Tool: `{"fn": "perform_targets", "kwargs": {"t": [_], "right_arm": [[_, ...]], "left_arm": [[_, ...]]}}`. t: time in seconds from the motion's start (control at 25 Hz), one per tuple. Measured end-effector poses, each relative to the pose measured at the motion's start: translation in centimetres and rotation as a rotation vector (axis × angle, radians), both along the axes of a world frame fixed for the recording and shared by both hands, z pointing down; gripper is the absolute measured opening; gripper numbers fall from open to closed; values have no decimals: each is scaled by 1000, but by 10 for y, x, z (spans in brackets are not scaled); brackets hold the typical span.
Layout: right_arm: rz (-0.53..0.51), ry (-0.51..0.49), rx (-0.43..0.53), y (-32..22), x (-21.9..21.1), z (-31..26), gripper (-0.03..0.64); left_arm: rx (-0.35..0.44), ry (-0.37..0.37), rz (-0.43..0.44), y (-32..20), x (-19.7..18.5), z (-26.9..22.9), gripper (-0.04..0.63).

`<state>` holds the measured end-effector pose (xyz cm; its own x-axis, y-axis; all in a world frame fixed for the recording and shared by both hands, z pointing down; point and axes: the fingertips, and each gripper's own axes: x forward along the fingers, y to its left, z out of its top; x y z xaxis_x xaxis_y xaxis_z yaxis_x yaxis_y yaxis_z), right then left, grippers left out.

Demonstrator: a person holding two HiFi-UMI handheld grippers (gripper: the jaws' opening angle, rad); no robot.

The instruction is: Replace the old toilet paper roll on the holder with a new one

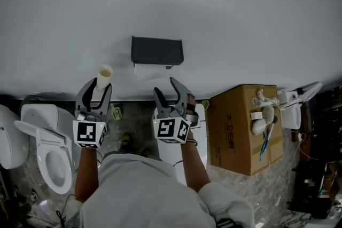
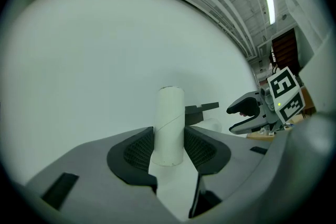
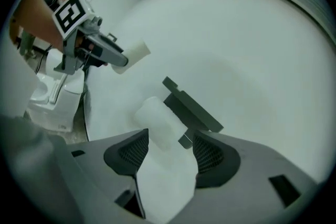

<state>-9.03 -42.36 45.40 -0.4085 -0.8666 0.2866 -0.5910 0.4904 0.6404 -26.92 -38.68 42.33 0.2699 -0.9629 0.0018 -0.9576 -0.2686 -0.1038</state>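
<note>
Between the pinching fingers of the left gripper [image 1: 100, 86] stands a bare, pale cardboard toilet-roll tube [image 1: 105, 75], upright, left of the dark grey wall-mounted holder [image 1: 157, 50]. Under that holder sits a white paper roll [image 1: 151, 70], with the right gripper [image 1: 166, 88] near it, fingers spread and gripping nothing.

The bare, pale cardboard tube [image 1: 105, 75] stands upright, pinched between the jaws of the left gripper [image 1: 100, 87] - left of the dark grey box-shaped wall holder [image 1: 157, 50]. A white paper roll [image 1: 151, 70] sits just beneath the holder's cover - mounted.
</note>
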Motion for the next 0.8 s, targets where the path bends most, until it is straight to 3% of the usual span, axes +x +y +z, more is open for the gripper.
{"fn": "perform_targets", "kwargs": {"t": [0.32,0.56,0.8], "right_arm": [[110,-219,-41,12,51,-16,221],[188,-454,-98,26,95,-23,143],[234,-547,-79,39,127,-35,92]], "left_arm": [[11,0,69,0,37,-8,201],[17,-1,117,2,65,-11,201],[33,2,135,5,82,-20,201]]}}
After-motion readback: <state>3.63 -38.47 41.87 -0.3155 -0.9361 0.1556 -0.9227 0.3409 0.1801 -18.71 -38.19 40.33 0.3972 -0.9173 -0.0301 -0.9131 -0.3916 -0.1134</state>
